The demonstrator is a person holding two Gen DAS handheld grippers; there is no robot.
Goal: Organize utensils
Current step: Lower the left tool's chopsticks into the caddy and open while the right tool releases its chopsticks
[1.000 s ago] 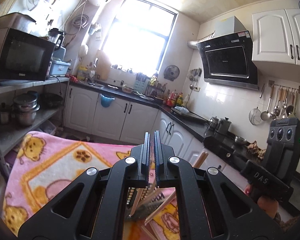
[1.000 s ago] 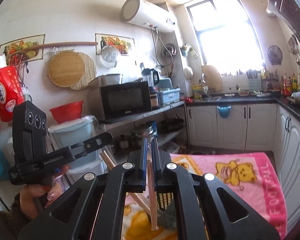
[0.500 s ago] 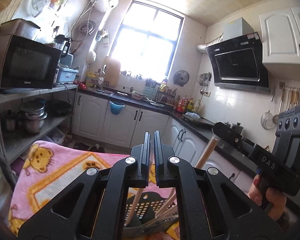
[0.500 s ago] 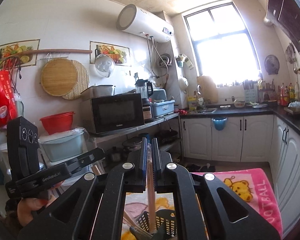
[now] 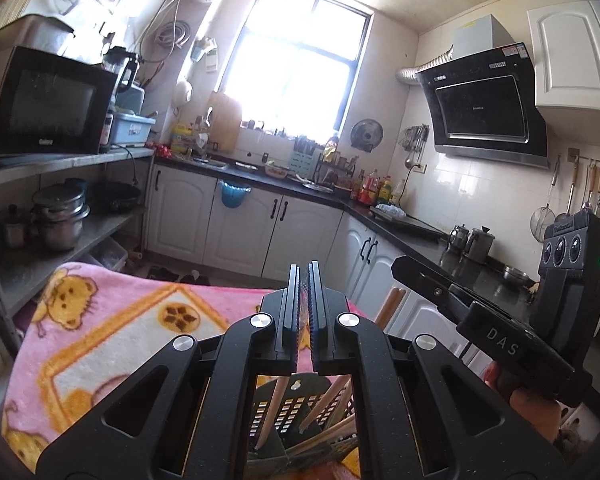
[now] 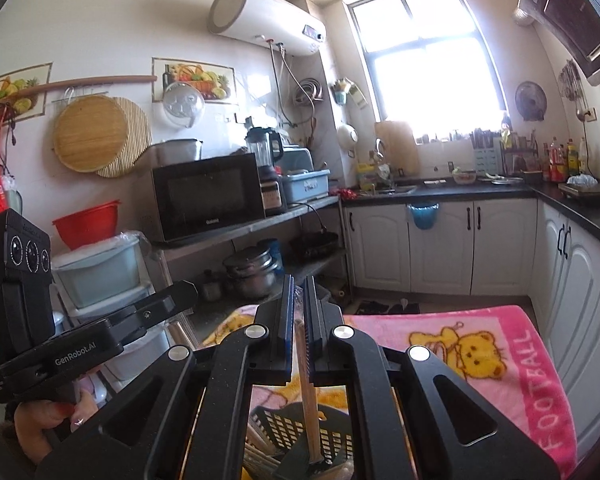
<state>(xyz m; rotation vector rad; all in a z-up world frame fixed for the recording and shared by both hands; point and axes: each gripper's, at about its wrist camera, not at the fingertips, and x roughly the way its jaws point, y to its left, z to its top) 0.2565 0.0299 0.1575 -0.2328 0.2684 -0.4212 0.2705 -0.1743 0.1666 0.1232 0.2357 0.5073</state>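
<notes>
A dark perforated utensil holder (image 5: 288,412) stands on the pink blanket below both grippers, with several wooden chopsticks (image 5: 328,400) leaning in it. My left gripper (image 5: 304,300) is shut and empty above the holder. My right gripper (image 6: 298,308) is shut on a wooden utensil (image 6: 310,404) that hangs straight down, its lower end in the holder (image 6: 284,428). The right gripper's body shows at the right of the left wrist view (image 5: 500,332). The left gripper's body shows at the left of the right wrist view (image 6: 80,344).
The pink bear-print blanket (image 5: 100,344) covers the work surface, also in the right wrist view (image 6: 480,356). A metal shelf with a microwave (image 6: 208,196) and pots (image 6: 252,272) stands to the left. White cabinets (image 5: 252,236) and a dark counter run behind.
Both wrist views have tilted up and the holder has come in under the grippers. The utensil in my right gripper has gone down into the holder. Both stay shut.
</notes>
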